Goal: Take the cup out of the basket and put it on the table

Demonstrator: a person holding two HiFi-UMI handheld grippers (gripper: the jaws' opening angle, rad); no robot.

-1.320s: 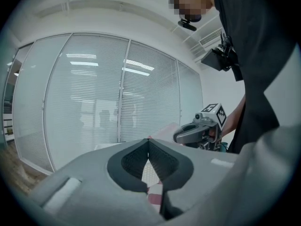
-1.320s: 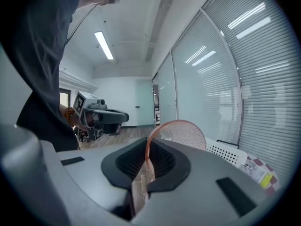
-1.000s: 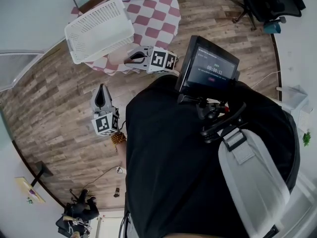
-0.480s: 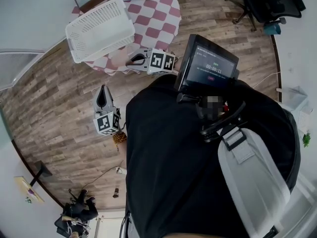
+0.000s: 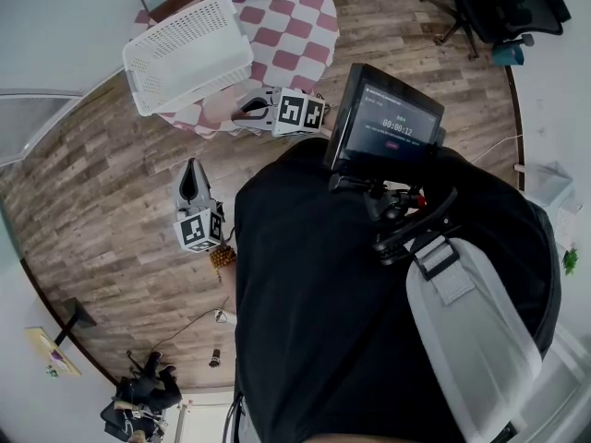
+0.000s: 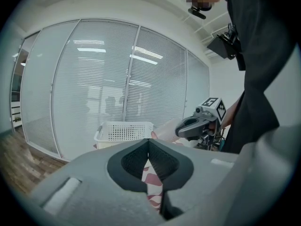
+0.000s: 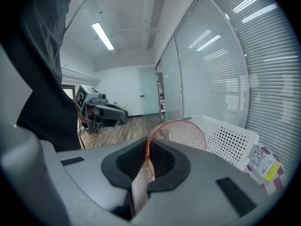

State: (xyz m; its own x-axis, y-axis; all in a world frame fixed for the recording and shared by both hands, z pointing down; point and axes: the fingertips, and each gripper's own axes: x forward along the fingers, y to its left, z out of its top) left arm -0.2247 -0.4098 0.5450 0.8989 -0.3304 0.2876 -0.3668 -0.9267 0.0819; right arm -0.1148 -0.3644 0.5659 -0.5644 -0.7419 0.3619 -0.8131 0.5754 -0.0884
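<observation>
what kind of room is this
Most likely an office or lab room: glass walls with blinds, an office chair on a wood-look floor, and strip lights in the ceiling.

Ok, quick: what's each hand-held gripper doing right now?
Left hand-held gripper: closed, nothing between the jaws.
Right hand-held gripper: closed on the rim of the pink cup.
</observation>
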